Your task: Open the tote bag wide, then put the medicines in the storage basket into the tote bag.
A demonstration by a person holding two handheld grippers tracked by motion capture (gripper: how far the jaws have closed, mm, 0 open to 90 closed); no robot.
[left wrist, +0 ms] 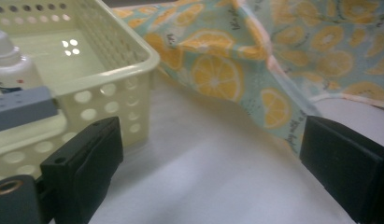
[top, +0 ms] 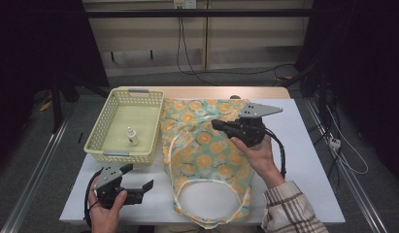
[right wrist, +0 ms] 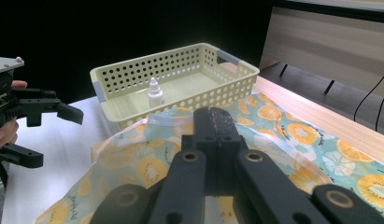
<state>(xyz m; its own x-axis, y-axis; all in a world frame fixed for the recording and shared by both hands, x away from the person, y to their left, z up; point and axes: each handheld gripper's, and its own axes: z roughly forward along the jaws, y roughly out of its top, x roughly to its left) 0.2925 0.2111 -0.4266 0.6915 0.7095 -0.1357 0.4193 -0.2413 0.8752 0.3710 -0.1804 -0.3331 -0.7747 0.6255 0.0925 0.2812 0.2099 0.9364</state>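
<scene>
Right gripper view: right tool point(right wrist: 213, 122) closed, empty, above apron point(right wrist: 273, 135); high view: left tool point(top: 139, 187) wide.

The left gripper point(left wrist: 213, 182) has its two black jaws standing wide apart, rising from the bottom corners with nothing between them but the bare white surface point(left wrist: 203, 163). Just beyond the left jaw stands the pale yellow perforated basket point(left wrist: 110, 79), resting on that surface. Inside the basket, near its left edge, a small white bottle point(left wrist: 10, 65) stands upright. To the right of the basket, close to its corner, lies the orange-slice patterned cloth point(left wrist: 236, 60), rumpled, its lower edge reaching the right jaw.
</scene>
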